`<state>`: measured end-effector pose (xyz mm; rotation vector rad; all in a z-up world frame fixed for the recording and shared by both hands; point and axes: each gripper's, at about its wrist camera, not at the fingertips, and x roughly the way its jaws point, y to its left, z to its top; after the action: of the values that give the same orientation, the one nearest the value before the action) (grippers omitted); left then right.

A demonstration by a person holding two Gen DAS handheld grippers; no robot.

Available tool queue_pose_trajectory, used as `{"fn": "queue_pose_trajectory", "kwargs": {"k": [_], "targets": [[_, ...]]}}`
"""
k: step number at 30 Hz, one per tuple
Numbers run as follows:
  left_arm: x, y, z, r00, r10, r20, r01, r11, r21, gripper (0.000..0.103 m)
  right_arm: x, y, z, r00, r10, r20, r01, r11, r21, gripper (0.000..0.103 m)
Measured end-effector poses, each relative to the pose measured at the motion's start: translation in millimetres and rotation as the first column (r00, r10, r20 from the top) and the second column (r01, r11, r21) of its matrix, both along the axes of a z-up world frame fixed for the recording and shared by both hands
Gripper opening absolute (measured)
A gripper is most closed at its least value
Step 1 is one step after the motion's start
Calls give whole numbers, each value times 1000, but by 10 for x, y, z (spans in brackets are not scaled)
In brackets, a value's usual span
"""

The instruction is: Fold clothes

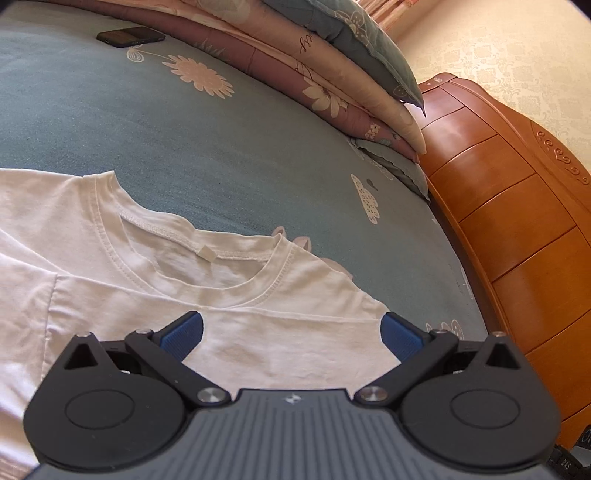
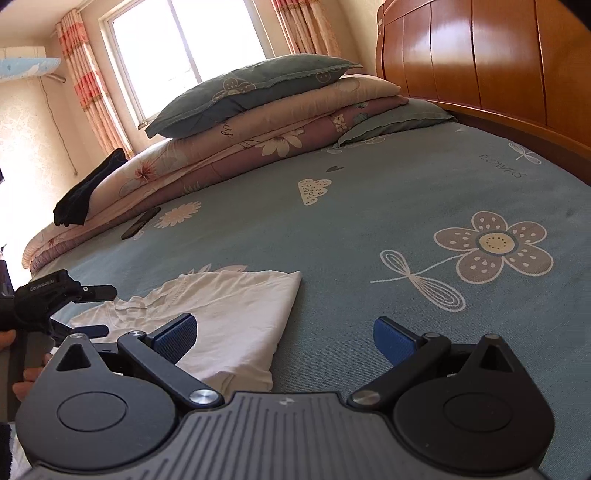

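Note:
A white T-shirt (image 1: 110,288) lies partly folded on the blue flowered bed sheet (image 1: 184,129), collar facing away from me. My left gripper (image 1: 291,332) hovers just above the shirt below the collar, open, with nothing between its blue pads. In the right wrist view the same T-shirt (image 2: 229,314) lies ahead to the left, its folded edge toward the right. My right gripper (image 2: 284,336) is open over the shirt's right edge and the bare sheet (image 2: 369,229), holding nothing. The left gripper (image 2: 88,310) shows at the far left, held by a hand (image 2: 27,373).
Stacked quilts and pillows (image 2: 258,122) lie along the far side of the bed. A black phone (image 1: 129,36) rests on the sheet beside them. A dark garment (image 2: 85,192) drapes over the quilts. The wooden headboard (image 1: 517,229) borders the bed.

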<state>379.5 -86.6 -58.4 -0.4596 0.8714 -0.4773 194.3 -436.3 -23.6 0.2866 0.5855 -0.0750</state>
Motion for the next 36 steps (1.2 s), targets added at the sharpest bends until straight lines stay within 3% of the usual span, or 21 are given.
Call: {"fn": "queue_pose_trajectory", "kwargs": {"k": [5, 12, 21, 24, 26, 31, 34, 36], "targets": [[-419, 12, 112, 992, -35, 120, 22, 994, 105, 102, 61, 339, -217, 994, 75, -79, -94, 957, -273, 103], [-653, -36, 146, 967, -110, 230, 75, 985, 154, 102, 200, 697, -493, 994, 85, -75, -111, 863, -493, 103], [-658, -185, 5, 945, -198, 259, 131, 958, 256, 102, 337, 953, -694, 999, 44, 12, -21, 685, -728, 103], [-641, -204, -57, 946, -205, 251, 133, 952, 276, 102, 366, 1009, -805, 999, 27, -21, -33, 589, -807, 103], [-621, -207, -94, 948, -207, 242, 133, 948, 291, 102, 321, 1004, -822, 999, 41, -16, -36, 547, -837, 103], [-568, -155, -179, 963, -187, 194, 121, 943, 309, 102, 263, 893, -802, 997, 72, -42, -75, 549, -832, 103], [-550, -105, -215, 969, -171, 178, 106, 940, 324, 102, 213, 941, -782, 993, 105, -51, -98, 513, -853, 103], [-553, -79, -214, 970, -165, 177, 102, 942, 319, 102, 161, 959, -733, 992, 119, -36, -94, 527, -844, 103]]}}
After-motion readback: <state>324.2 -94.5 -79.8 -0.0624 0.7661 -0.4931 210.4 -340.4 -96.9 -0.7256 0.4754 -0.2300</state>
